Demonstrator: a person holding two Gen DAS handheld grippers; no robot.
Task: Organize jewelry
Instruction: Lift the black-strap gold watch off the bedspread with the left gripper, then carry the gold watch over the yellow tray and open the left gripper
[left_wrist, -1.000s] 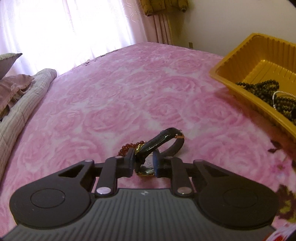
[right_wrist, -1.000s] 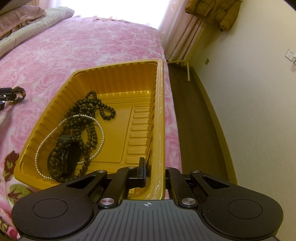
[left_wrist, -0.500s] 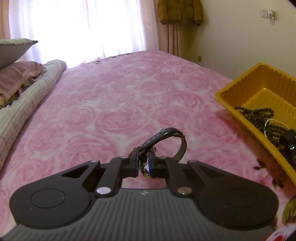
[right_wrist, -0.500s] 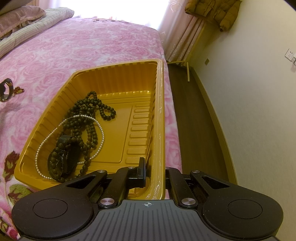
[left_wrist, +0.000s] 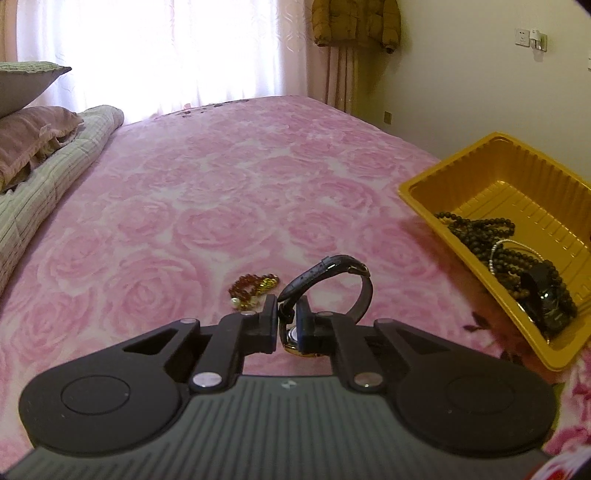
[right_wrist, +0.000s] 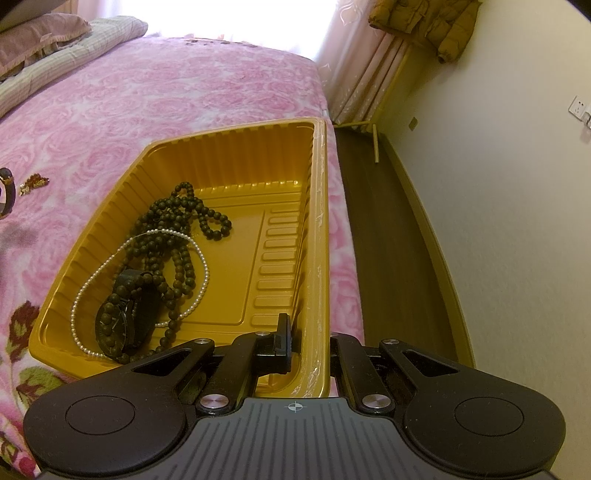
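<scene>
Tray (right_wrist: 236, 173) of yellow ribbed plastic sat on the bed, filling the middle of your right wrist view and showing at the right edge of your left wrist view. Inside it lay a dark bead necklace (right_wrist: 184, 221), a thin pearl strand (right_wrist: 201, 258) looped over it, and a black watch (right_wrist: 122, 321) in the lower left corner.

Your right tool (right_wrist: 308, 345) was clamped on the tray's near right wall, one finger (right_wrist: 282, 339) inside and the other outside behind the rim. Your left tool (left_wrist: 286, 317) had just closed to a narrow gap on the dark strap of a gold-cased watch (left_wrist: 332, 273), held clear of the bed with the strap arching above the fingers. This watch also peeked in at the left edge of the right wrist view.

A red and gold bead bracelet (left_wrist: 253, 290) lay on the bed just left of the held watch.

The pink rose bedspread (left_wrist: 221, 192) ran back to a bright curtained window; pillows (left_wrist: 33, 129) and a folded quilt sat at upper left, and a yellow jacket (left_wrist: 356, 22) hung at upper right.
</scene>
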